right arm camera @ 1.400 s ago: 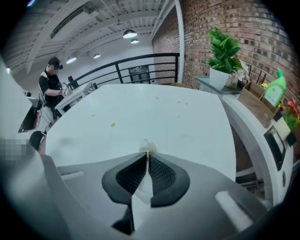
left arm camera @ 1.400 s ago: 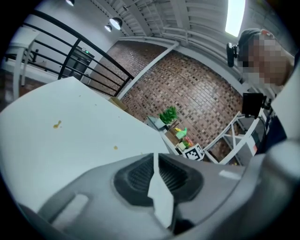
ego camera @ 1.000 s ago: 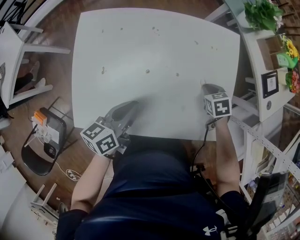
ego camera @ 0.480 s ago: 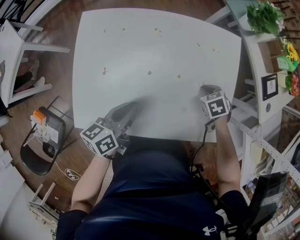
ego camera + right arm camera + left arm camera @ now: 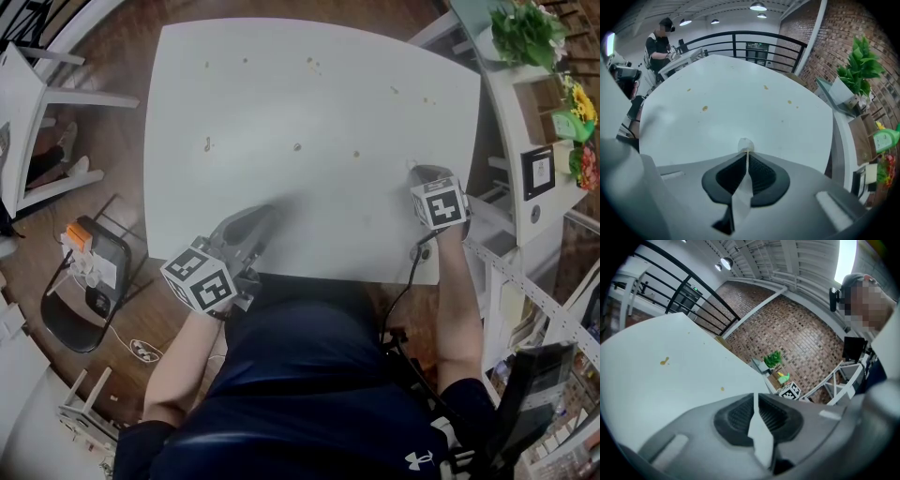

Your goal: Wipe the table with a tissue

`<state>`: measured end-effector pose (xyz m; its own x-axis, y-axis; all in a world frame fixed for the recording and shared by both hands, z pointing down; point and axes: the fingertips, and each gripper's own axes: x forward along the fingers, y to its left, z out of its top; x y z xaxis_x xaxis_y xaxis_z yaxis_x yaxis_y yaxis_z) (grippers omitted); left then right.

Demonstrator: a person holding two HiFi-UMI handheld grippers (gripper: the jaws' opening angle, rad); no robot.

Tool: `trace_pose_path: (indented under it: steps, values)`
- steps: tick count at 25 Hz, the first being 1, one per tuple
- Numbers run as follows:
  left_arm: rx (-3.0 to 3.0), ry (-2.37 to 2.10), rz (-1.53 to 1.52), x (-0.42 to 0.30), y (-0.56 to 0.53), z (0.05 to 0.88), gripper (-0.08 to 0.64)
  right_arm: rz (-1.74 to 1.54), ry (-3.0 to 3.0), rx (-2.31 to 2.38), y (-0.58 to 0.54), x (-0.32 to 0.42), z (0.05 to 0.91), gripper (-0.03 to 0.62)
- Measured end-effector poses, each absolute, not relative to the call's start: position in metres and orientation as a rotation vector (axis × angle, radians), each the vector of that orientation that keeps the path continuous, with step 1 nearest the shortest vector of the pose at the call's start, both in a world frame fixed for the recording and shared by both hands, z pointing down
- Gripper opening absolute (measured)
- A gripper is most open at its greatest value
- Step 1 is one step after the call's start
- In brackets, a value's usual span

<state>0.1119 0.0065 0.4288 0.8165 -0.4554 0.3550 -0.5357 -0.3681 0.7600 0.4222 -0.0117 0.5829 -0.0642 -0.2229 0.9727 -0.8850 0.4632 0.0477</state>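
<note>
The white table [image 5: 309,103] carries several small brown spots, such as one spot [image 5: 297,147] near the middle and another spot [image 5: 208,143] to its left. My left gripper [image 5: 265,210] lies low over the near edge, its jaws shut on a thin white tissue strip [image 5: 759,432]. My right gripper [image 5: 412,170] is at the near right corner, also shut on a tissue [image 5: 742,197], whose small tip [image 5: 745,143] pokes out past the jaws. In the gripper views, the left gripper [image 5: 755,397] and the right gripper [image 5: 746,153] both point out across the tabletop. The spots lie ahead of both.
A white shelf unit [image 5: 525,141] with green plants [image 5: 523,28] stands close along the table's right side. A dark chair [image 5: 89,281] is on the floor at the left, a white stand [image 5: 28,103] beyond it. A person [image 5: 658,42] stands far behind the table by a railing.
My right gripper has shifted slightly right and away along the near right corner. The left gripper has stayed where it was.
</note>
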Motion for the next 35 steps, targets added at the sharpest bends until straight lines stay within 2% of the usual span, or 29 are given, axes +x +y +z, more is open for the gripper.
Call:
trace_pose_path:
  steps: [13,24,35]
  values:
    - [1.985,-0.780,0.059,0.085,0.011,0.428,0.028,0.780,-1.724,0.984,-0.024,0.356,0.581,0.020]
    - [1.985,-0.776,0.038,0.073,0.012,0.427,0.028,0.743,-1.756,1.038,-0.036,0.351,0.562,0.020]
    - [2.009,-0.726,0.065,0.082,0.008,0.427,0.026,0.891,-1.633,1.292,-0.009,0.438,0.552,0.020]
